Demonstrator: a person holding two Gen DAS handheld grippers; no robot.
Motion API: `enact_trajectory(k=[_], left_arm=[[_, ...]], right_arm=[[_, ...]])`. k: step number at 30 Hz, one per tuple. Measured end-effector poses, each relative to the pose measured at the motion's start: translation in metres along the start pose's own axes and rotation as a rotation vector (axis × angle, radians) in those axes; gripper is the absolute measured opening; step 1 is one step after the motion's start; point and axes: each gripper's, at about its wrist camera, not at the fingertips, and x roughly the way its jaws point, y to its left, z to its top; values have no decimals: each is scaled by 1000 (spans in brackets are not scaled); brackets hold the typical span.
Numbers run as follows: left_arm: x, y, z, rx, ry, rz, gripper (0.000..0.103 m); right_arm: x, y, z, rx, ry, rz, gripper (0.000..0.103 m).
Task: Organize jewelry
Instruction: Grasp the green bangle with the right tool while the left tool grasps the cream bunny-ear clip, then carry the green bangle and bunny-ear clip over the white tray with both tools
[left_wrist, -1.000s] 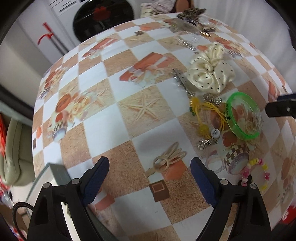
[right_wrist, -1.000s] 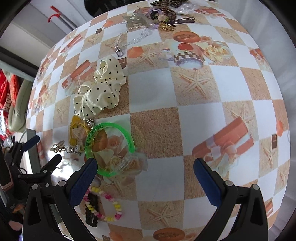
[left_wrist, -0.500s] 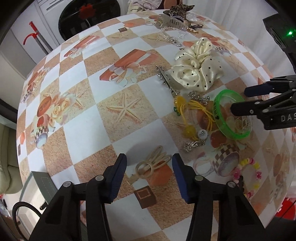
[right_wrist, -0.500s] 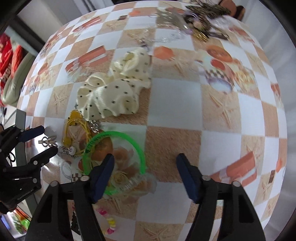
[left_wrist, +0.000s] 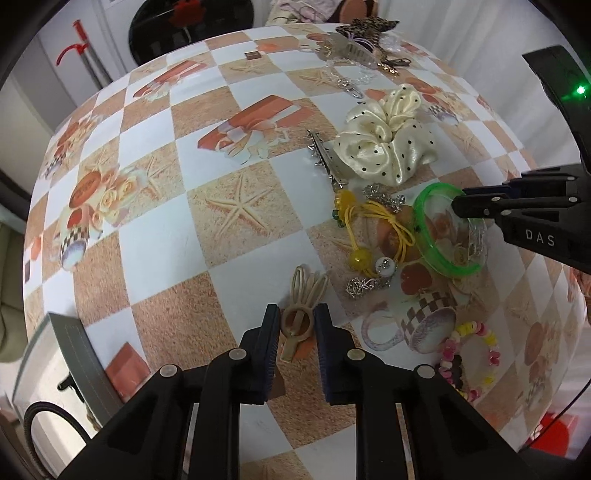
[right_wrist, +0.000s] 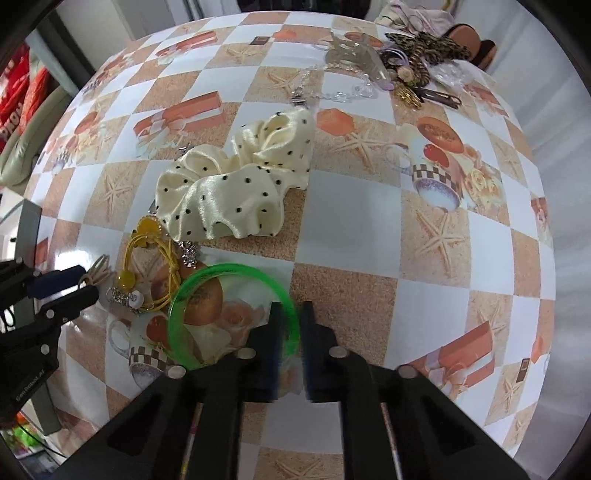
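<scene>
- Left wrist view: the left gripper points down at the table. Its jaws have just been closing; a second ago they stood wide apart on either side of the beige hair ties, and now they sit tight against the near loop of that bundle, clamped on it.
- The far loops of the hair ties fan out beyond the fingertips and lie flat on the cloth, so nothing is lifted yet.
- To the right, the right gripper reaches in from the edge with its tips at the rim of the green bangle. A second ago only its tip showed at the frame's edge.
- Near the bangle lie a yellow cord with beads, a cream dotted scrunchie, a metal hair clip and a pastel bead bracelet.
- Right wrist view: the right gripper has also just been closing. Its jaws are drawn together with the bangle rim pinched between them, where a second ago they stood wide apart with the ring just inside the left finger.
- The bangle rests on the table, just beside the yellow cord and below the scrunchie. The left gripper shows at the left edge.
- Judgement: both grasps look made, so the picking-up step is done and lifting comes next; the thin rim could slip from the pinch.
</scene>
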Motion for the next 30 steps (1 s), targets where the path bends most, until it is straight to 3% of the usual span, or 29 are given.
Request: enact_trajectory(k=[7,19,30], left_arm=[[-7,-1,-6,-73,-14,-15,24],[-45,2,-22,-199,-51,-14,24],[-89,34,-55,-329,-114,6,24]], right_arm=[[-10,-34,-9,128,-10,106,7],[-42,-51,-42,216,-4,177,7],[-85,-16,-46,213,-20,248,7]])
